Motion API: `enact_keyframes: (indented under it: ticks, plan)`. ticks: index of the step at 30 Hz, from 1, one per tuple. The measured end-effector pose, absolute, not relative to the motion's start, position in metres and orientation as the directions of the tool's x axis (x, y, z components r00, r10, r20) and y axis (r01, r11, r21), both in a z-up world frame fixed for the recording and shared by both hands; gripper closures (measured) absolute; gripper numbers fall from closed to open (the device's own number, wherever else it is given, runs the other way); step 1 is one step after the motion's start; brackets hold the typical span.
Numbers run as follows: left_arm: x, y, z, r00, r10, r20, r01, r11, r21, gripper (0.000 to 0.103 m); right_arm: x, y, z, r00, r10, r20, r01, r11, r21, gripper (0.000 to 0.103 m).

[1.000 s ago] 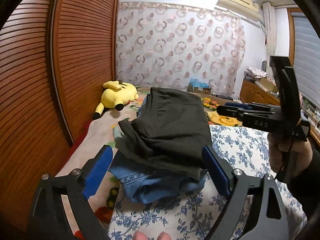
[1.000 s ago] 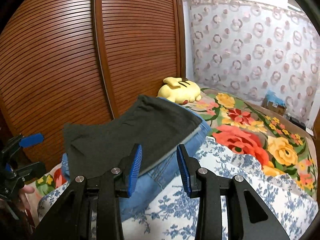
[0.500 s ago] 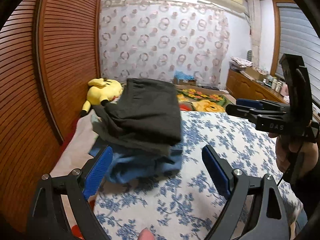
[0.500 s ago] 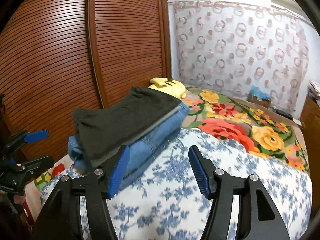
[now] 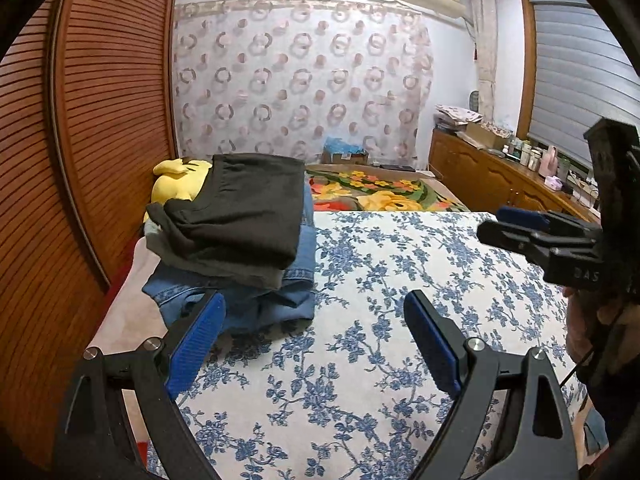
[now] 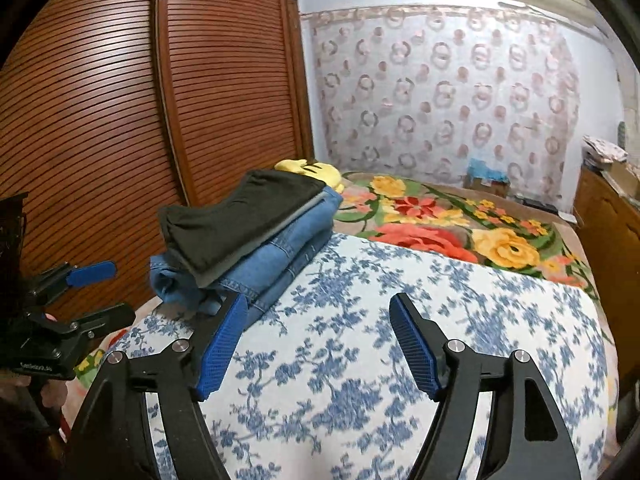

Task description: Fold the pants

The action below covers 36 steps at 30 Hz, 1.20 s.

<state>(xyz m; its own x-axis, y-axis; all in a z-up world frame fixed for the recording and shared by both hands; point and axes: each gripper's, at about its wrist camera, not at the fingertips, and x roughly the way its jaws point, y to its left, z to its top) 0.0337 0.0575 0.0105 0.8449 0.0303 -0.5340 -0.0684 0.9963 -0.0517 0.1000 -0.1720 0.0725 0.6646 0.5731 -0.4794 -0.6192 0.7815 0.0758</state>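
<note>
Folded pants lie in a stack at the bed's left side: a black pair on top, a grey layer under it, blue jeans at the bottom. My left gripper stands open over the blue-flowered sheet, just right of the stack, nothing between its fingers. My right gripper hovers above the same sheet; its jaws are opening and hold nothing. Each gripper shows at the edge of the other's view: the right gripper, the left gripper.
A yellow plush toy lies behind the stack. A slatted wooden wardrobe runs along the left. A flowered blanket covers the far bed. A wooden cabinet with clutter stands at the right, under a shuttered window.
Both grippers have drawn back and to the right, away from the stack. The right gripper's jaws have widened from a narrow gap. The pants stack stays on the bed.
</note>
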Motion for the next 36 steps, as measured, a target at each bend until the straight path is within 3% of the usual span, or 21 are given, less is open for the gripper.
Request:
enact_keyframes:
  ticks: [5, 11, 24, 36]
  plan:
    - [0.034, 0.042, 0.013, 0.849, -0.004, -0.529, -0.041, 0.997, -0.073, 0.012, 0.086, -0.191, 0.073, 0.679, 0.545, -0.492, -0.583, 0.807, 0.090, 0.027]
    - [0.036, 0.026, 0.014, 0.848, -0.031, -0.530, -0.010, 0.997, -0.074, 0.012, 0.064, -0.210, 0.077, 0.710, 0.508, -0.488, -0.546, 0.835, 0.075, 0.019]
    - [0.045, -0.008, 0.003, 0.824, -0.075, -0.562, 0.041, 0.996, -0.074, 0.012, 0.038, -0.232, 0.072, 0.769, 0.406, -0.494, -0.433, 0.899, 0.063, 0.018]
    - [0.044, -0.039, 0.031, 0.842, -0.109, -0.528, 0.093, 0.994, -0.057, 0.012, 0.018, -0.258, 0.091, 0.823, 0.352, -0.445, -0.356, 0.931, 0.077, 0.015]
